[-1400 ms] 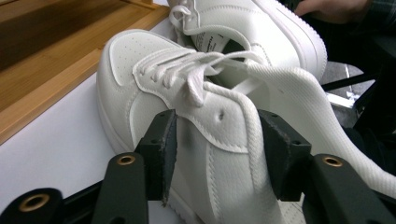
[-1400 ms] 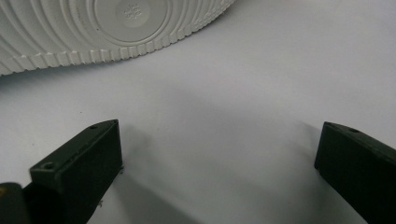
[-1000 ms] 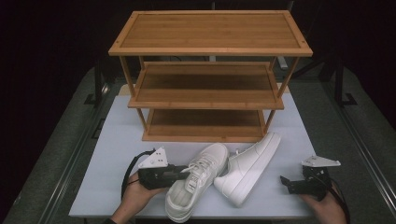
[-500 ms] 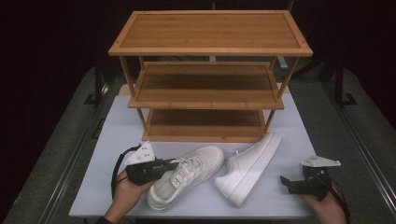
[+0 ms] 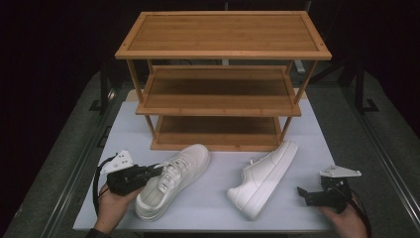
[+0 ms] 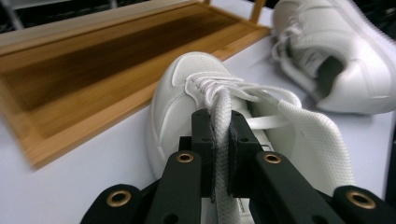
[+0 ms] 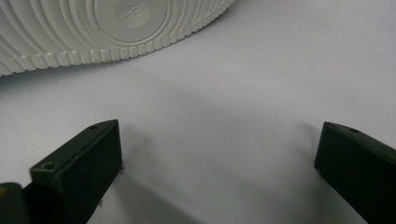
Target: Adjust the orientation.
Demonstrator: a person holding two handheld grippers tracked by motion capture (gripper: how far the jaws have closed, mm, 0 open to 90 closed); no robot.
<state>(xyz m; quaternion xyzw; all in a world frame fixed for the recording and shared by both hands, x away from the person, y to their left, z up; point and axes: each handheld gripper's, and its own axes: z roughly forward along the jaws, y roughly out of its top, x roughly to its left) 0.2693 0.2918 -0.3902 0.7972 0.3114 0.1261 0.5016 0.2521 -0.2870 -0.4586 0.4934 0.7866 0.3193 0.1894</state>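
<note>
Two white sneakers lie on the white mat in front of a wooden shoe rack (image 5: 223, 34). My left gripper (image 5: 152, 171) is shut on the left sneaker (image 5: 173, 181). In the left gripper view my left gripper (image 6: 219, 127) pinches the padded collar edge of this left sneaker (image 6: 177, 88); its jaws have just closed tighter on it. The toe points at the rack's bottom shelf (image 6: 93, 70). The right sneaker (image 5: 265, 176) lies tilted on its side. My right gripper (image 5: 303, 192) rests open just right of it, and its own view shows my right gripper (image 7: 219, 140) facing the right sneaker's ribbed sole (image 7: 116, 23).
The rack has three tiers, all bare, and stands at the back of the mat (image 5: 218, 208). Dark metal rails run along both sides of the table. The second sneaker (image 6: 336, 46) lies to the right in the left gripper view.
My left gripper has dragged the left sneaker to the left, away from the right sneaker, opening a gap between them. The right sneaker and right gripper have stayed put.
</note>
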